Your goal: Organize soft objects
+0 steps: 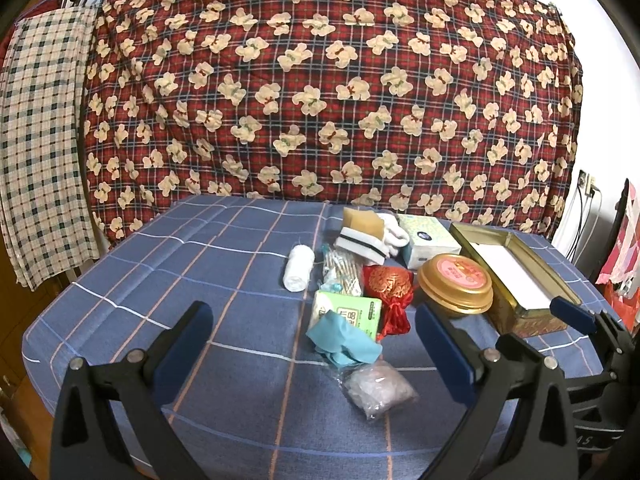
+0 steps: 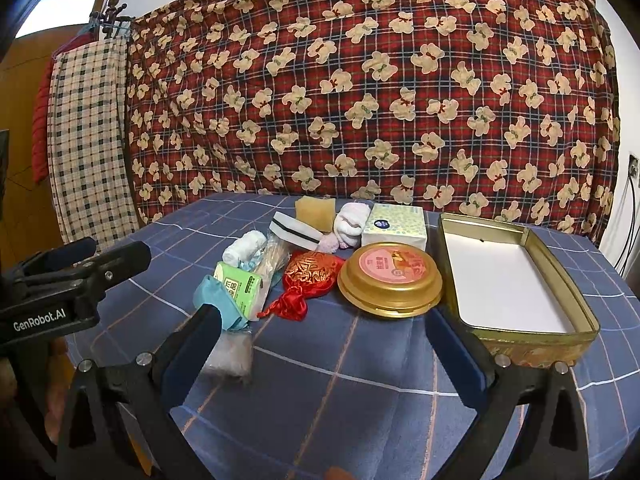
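Gold tin, long axis front-to-back

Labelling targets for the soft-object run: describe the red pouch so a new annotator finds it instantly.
Start at the open rectangular gold tin on the blue checked tablecloth, then move left past the round gold lidded container. The red pouch lies right beside that container, with the green tissue pack on its other side. It alone is shiny red with gold brocade and a gathered, tasselled neck.
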{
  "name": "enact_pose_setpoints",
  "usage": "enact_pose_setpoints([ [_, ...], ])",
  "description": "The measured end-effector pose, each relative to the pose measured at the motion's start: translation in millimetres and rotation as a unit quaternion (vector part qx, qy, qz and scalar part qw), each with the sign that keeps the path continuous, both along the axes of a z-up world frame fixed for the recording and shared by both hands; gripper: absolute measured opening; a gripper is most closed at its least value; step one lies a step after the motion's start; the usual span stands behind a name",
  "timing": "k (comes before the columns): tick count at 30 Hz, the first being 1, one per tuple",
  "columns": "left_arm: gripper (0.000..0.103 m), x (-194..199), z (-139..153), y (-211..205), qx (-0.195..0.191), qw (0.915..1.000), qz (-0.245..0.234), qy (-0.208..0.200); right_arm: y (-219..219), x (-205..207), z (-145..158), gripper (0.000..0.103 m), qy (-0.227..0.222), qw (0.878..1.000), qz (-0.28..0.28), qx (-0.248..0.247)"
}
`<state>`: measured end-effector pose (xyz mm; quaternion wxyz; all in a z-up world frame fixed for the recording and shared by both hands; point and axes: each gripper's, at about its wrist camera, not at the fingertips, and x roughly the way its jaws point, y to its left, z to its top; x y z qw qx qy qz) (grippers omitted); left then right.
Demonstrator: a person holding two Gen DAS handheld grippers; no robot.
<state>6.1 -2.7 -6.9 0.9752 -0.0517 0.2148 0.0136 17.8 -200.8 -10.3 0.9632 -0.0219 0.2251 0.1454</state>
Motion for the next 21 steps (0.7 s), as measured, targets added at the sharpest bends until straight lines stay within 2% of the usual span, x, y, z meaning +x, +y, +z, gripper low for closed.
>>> enact_pose_setpoints([
  [6, 0.103, 2.2, -12.0, 0.6, -0.002, 1.0000, 0.002, 0.007, 1.8, 0.1, -12.5, 0.103, 0.011, 1.000, 0.002, -0.003],
  [14, 0.103, 8.7, -26.9, 0.8, -0.006, 0.9997, 0.005, 0.024, 5.1, 10.0, -14.6, 0.103, 0.032, 0.999, 0.003, -0.005],
  [21, 0.103, 20.5, -49.3, 14.5, -0.002, 0.9985, 0.022, 0.051, 13.1, 22.6, -35.9, 0.103, 0.062, 0.998, 0.026, -0.012],
])
